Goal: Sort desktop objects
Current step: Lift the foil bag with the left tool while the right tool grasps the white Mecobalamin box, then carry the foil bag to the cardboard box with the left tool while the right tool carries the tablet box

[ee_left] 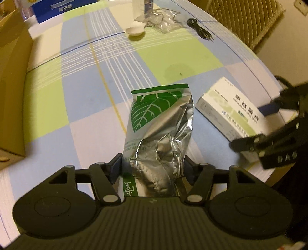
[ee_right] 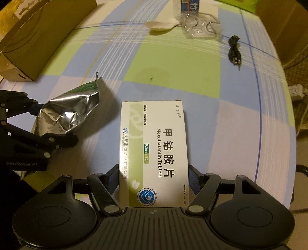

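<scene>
The left gripper (ee_left: 152,167) has its two fingers pressed against the sides of a crumpled silver foil pouch (ee_left: 159,130) with a green leaf print, which sticks out forward from between them; whether the pouch rests on the tablecloth (ee_left: 80,92) or is raised off it cannot be told. The right gripper (ee_right: 154,177) clamps a white and green medicine box (ee_right: 154,142), printed "Mecobalamin Tablets", its fingers touching the box's long sides and the box running straight ahead past the fingertips. In the left wrist view the box lies just to the right of the pouch, with the right gripper's black linkage over its near end; in the right wrist view the pouch sits to the left of the box, close but apart from it.

Beyond both fingertips spreads the checked cloth in blue, green and pale squares, with a faint round stain (ee_right: 152,77) ahead of the box. Left of the left gripper's fingers stands a cardboard box (ee_left: 13,96). Far ahead lie a white plastic spoon (ee_right: 161,26), a clear plastic wrapper (ee_right: 200,28) just beside it, and a coiled black audio cable (ee_right: 234,51) to the right, apart from the wrapper. A blue carton (ee_left: 63,7) stands at the far left edge.
</scene>
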A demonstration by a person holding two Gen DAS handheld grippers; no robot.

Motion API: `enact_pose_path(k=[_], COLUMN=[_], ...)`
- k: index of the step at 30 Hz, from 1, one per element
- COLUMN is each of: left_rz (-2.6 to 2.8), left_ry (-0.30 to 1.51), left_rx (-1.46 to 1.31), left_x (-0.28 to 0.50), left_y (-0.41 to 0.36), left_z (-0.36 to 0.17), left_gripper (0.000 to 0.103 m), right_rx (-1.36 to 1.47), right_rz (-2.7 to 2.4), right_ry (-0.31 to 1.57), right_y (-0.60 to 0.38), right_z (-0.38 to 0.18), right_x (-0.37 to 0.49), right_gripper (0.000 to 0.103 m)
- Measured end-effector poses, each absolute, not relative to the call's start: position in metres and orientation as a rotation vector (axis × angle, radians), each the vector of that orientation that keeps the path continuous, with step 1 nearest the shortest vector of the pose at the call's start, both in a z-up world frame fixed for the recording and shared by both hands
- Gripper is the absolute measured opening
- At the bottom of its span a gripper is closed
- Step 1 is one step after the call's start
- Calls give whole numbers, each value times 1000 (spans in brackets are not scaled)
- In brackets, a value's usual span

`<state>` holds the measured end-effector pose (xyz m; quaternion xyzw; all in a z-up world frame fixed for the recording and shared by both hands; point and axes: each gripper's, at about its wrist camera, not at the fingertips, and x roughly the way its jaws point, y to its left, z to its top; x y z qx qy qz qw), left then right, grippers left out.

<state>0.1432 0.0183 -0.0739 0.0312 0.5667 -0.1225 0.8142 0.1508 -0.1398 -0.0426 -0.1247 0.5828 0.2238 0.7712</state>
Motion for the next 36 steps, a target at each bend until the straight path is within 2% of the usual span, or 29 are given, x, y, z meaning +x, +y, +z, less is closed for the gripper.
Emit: enact_pose_path(k=[2,6,8,12,17,19,21,23,25,28,36], left_rz=[-259,-262,-261,-253,-260,-263,-253,-240,-233,-229,-213], left_ry=[1215,1222,1214,1192,1183,1183,1181,1185,1184,1174,1154], left_rx=[44,30,60,158,164,166,159,147,145,135,127], left_x=[145,149,150,148,148,147,148,148,145,140,137], left_y=[19,19,14,3,6,8,11,16,19,23,27], left_z=[-73,-74,-77,-82,-82,-80,-77,-74,-74,-73,-77], left_gripper=[63,76,79,82,82,77,61,56,56,58,76], right_rx=[-269,-244,-244,-243,-236,-232,-230,-227,-221,-218,-202], right_rz=[462,420,404,398,393,392,390,384,383,384,376], right_ry=[1234,1177,1156,1129,1113,1105,1097,1086,1065,1048,1007], right_y=[-135,-124,-121,-117,-119,-120,-120,-121,-122,-123,-122], right_z=[-43,-42,-42,-44,-44,-44,-46,-45,-42,-42,-43], right_x=[146,145,147,150,150,149,148,146,145,142,138], right_gripper=[68,71,73,82,85,85,84,81,69,69,69])
